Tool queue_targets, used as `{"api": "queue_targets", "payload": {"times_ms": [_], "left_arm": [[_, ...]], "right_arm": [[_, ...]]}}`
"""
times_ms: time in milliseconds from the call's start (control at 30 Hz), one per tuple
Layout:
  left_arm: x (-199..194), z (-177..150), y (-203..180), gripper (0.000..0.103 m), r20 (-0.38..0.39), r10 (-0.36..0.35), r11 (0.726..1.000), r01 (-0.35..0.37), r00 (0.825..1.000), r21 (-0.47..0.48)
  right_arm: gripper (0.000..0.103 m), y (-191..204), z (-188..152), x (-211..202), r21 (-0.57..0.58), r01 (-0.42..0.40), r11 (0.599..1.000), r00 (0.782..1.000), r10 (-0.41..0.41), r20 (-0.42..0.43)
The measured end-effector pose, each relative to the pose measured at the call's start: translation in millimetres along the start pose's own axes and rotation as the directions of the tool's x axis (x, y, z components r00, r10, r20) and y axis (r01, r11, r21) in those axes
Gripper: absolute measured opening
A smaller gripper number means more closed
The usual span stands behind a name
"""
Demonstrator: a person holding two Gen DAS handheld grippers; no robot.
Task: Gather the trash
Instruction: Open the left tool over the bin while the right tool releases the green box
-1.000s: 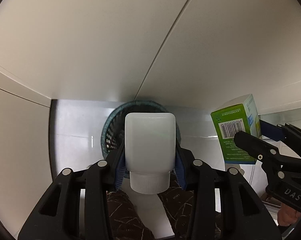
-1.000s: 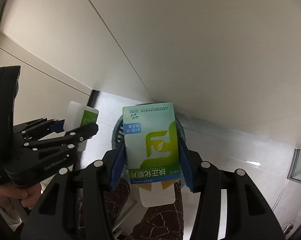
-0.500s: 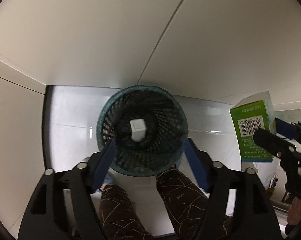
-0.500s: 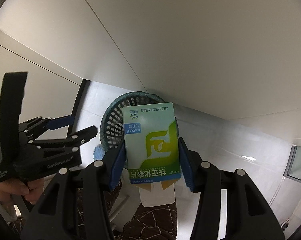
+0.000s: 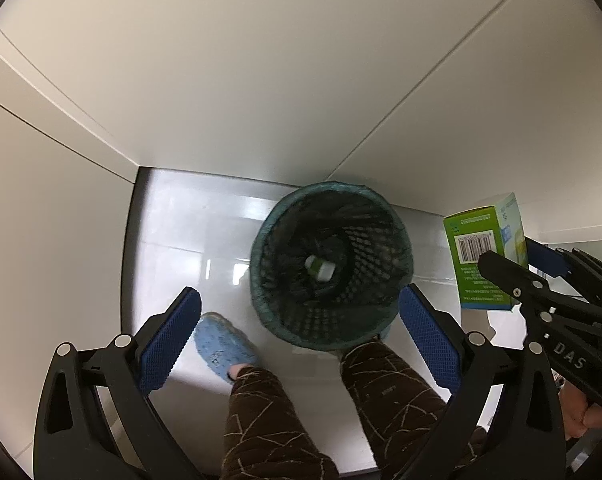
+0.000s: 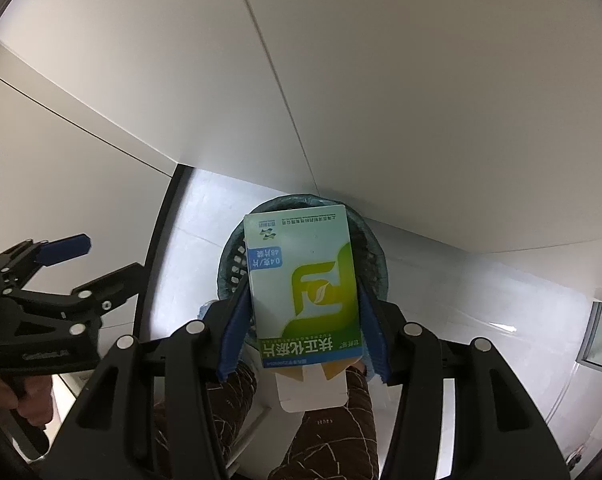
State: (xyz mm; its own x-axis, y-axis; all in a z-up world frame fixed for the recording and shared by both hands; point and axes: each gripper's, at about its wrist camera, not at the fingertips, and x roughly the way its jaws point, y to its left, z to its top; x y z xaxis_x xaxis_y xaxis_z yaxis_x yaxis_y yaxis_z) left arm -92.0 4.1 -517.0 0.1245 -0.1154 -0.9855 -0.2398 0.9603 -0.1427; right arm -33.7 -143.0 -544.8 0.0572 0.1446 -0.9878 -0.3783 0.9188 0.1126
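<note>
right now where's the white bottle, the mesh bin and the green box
white bottle [image 5: 320, 269], left wrist view, its side
mesh bin [image 5: 408, 258], left wrist view, right rim
green box [image 6: 301, 276], right wrist view, front face

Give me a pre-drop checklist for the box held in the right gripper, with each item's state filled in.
1. Right gripper clamped on the medicine box: ok.
2. Box above the mesh wastebasket opening, right wrist view: ok.
3. Left gripper empty; its jaws have just been opening, nothing between them: ok.
4. White bottle lying inside the basket: ok.
5. Room left in the basket: ok, only the bottle shows.
6. Box's open bottom flap clear of the pads: cannot tell.
</note>
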Motion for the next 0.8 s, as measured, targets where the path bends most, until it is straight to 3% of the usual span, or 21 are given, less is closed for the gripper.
{"api": "queue_targets", "payload": {"times_ms": [100,267,500,667,800], "left_arm": [[-4,0,4,0.097,0.003,0.003,1.000,-0.003,1.000,0.004],[-3,1,6,0.097,0.000,0.006,1.000,-0.006,1.000,0.001],[-12,0,1,0.097,0.009,0.022,1.000,-0.022,1.000,0.003],[-36,3,-3,0.097,0.014,0.028,1.000,-0.028,1.000,-0.006],[-69,4,-7,0.097,0.056,0.032,0.999,-0.033,0.998,0.007]], "right_arm": [[0.052,3,3,13,-0.003,0.016,1.000,1.000,-0.016,-0.004],[0.075,0,3,11,0.000,0.041,0.999,0.999,-0.041,-0.004],[0.086,-9,-4,-10,0.002,0.053,0.999,0.999,-0.053,0.007],[0.094,-11,-6,-51,0.005,0.052,0.999,0.998,-0.052,0.039],[0.095,-11,-6,-93,-0.006,0.052,0.999,0.994,-0.051,0.093]]}}
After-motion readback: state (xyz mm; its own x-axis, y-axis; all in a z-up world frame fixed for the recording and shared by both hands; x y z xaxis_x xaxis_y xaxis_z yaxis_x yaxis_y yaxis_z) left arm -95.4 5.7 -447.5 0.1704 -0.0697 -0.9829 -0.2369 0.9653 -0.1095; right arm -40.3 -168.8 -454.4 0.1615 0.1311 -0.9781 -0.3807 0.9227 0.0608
